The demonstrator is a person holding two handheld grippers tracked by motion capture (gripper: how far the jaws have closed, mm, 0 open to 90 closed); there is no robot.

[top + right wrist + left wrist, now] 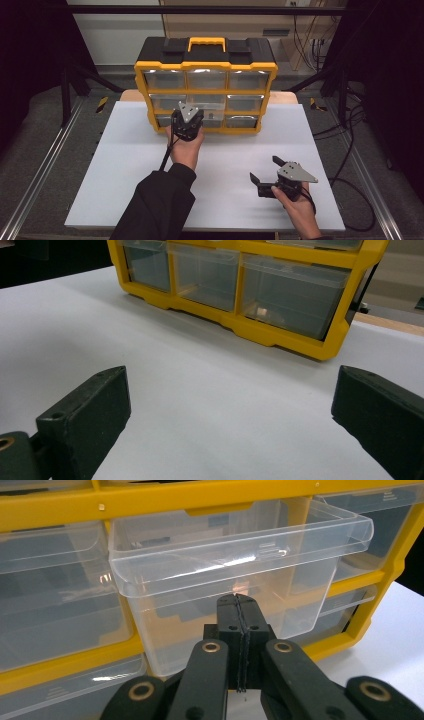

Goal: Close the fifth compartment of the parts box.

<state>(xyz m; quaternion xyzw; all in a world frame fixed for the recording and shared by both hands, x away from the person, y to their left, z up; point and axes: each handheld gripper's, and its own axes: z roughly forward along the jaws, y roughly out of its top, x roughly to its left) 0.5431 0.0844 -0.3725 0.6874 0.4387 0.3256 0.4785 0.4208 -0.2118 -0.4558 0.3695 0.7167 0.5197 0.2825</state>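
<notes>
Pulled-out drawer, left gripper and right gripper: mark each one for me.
Pulled-out drawer (240, 545): left gripper view, on its clear front wall.
Left gripper (240, 611): left gripper view, where its closed jaws meet.
Right gripper (264, 168): high view, between its spread fingertips.

Yellow-and-black organiser (205, 65), clear drawers (235, 575), black grippers (187, 125), seemingly white table (150, 165)

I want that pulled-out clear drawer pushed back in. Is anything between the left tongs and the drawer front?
Nothing visible. The left tongs, jaws closed together, sit right at the drawer front, with no object between them. Whether they touch it, I cannot tell.
</notes>
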